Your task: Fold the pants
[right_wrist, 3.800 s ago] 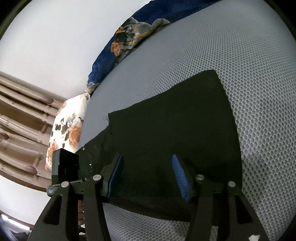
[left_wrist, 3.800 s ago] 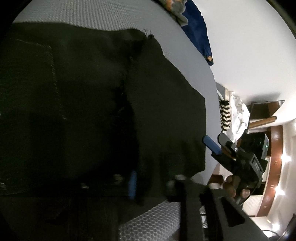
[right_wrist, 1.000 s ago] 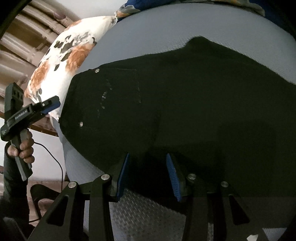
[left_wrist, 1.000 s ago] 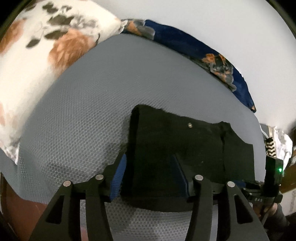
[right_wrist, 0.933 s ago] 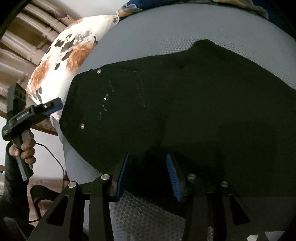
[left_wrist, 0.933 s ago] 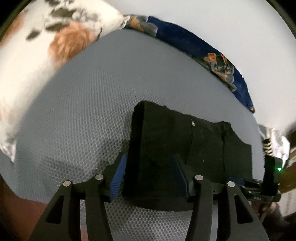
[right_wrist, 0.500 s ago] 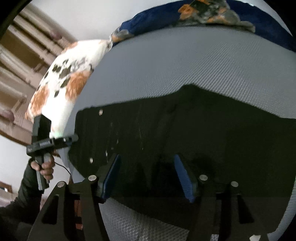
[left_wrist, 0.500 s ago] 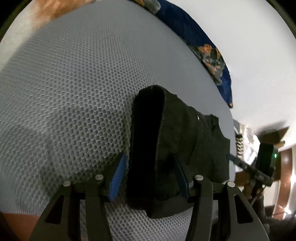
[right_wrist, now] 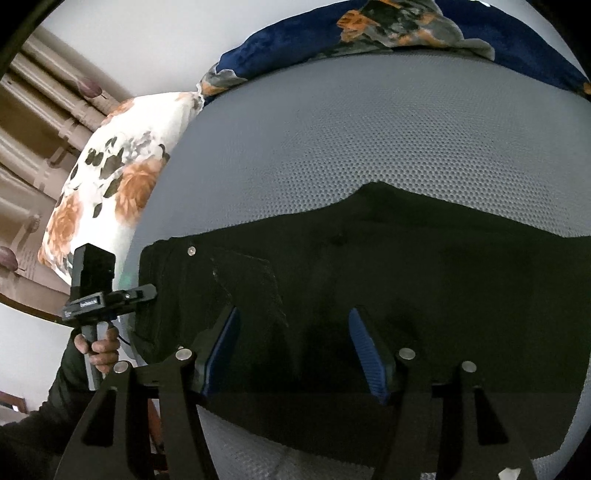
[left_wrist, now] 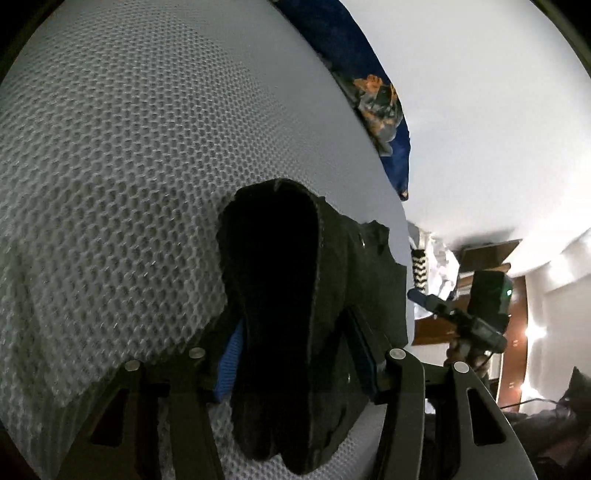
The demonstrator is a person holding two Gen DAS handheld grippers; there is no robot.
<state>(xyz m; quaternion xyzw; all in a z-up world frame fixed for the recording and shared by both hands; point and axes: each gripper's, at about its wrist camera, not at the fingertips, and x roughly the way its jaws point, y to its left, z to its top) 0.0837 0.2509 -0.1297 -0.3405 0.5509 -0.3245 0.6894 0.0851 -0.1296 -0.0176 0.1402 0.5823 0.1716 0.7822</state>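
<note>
Pillow [right_wrist: 110, 184]: I see a white one with orange flowers at the far left of the right wrist view, beside the mattress edge
Left hand [right_wrist: 99, 345]: it grips the handle of my left gripper low at the left of the right wrist view, dark sleeve below it
Left gripper [left_wrist: 295, 354]: I have its two blue-padded fingers [left_wrist: 229, 358] pressed on a bunched fold of the pants; the cloth fills the gap between them and hangs below
Mattress [left_wrist: 129, 147]: grey honeycomb mesh, filling most of both views under the cloth
Pants [right_wrist: 369, 277]: black, lying folded across the near half of the mattress; a metal rivet [right_wrist: 191, 251] shows near their left end, a pocket seam just right of it
Right gripper [right_wrist: 295, 350]: I see its fingers apart above the near edge of the pants, the pads [right_wrist: 364, 347] not pressing on the cloth; its jaws have just been opening
Blanket [right_wrist: 369, 33]: dark blue with orange print, along the far edge of the mattress
Wall [left_wrist: 480, 110]: plain white, at the right of the left wrist view
</note>
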